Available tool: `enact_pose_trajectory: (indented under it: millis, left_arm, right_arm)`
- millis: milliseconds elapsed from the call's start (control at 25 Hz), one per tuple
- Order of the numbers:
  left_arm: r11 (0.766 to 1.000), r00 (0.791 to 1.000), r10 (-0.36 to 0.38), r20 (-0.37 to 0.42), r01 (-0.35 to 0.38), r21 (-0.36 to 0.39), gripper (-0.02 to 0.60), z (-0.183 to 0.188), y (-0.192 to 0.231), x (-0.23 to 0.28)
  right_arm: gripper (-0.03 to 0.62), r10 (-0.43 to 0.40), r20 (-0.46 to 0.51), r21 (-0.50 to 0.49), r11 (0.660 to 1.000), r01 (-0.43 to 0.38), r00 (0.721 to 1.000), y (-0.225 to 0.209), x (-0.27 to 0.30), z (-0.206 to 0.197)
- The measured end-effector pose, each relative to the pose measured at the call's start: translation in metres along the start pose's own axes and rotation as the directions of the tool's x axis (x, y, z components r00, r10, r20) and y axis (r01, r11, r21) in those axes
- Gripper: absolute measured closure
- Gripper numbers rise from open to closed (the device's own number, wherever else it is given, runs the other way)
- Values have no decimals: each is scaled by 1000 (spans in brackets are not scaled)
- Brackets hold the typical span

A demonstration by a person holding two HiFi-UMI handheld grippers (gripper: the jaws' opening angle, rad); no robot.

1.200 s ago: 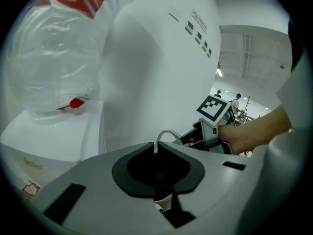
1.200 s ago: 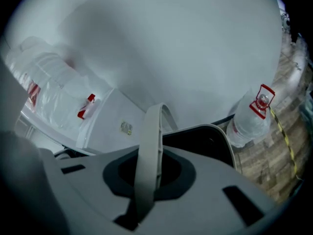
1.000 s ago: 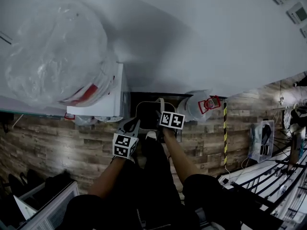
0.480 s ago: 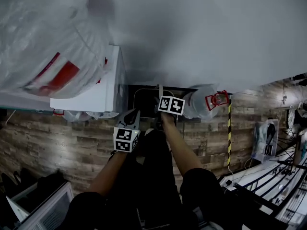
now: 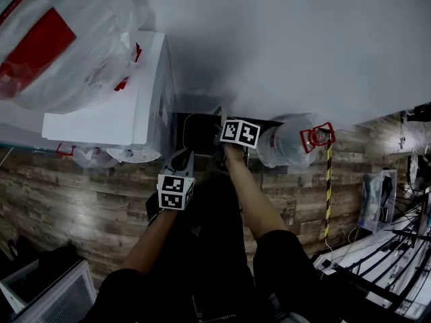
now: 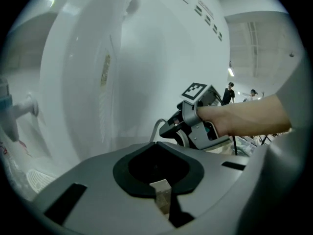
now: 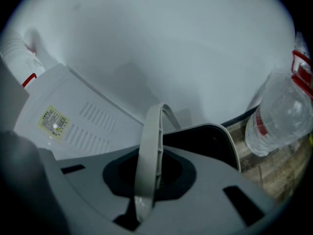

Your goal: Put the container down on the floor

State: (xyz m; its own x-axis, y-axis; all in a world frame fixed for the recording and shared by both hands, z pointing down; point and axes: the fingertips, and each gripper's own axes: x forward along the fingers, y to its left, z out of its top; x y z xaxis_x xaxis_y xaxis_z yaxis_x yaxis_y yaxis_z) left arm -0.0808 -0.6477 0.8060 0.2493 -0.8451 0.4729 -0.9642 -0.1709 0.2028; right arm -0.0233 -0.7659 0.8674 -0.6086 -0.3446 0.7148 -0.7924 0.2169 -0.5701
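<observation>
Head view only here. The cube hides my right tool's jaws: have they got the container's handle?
Observer: Yes. The right tool is shut on the grey handle, which stands up between its jaws.
Operator: And the left tool?
Observer: Its jaws are together, off the handle.
Operator: What's on the white box, on the side nearest the container?
Observer: A yellow label beside vent slots.
</observation>
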Motion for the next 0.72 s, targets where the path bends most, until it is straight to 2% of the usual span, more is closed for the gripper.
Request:
enact_pose_trajectory:
  millis: [400, 720]
  left_arm:
    - [1000, 999, -27, 19, 27, 7, 560, -69, 29, 47]
    - [1000, 1000, -25, 18, 25, 4, 560, -121, 51, 63]
  right_arm:
    - [563, 37, 8, -12, 999, -37, 999, -33, 74, -20]
    - [560, 80, -1, -11, 997, -80, 997, -57, 133, -33]
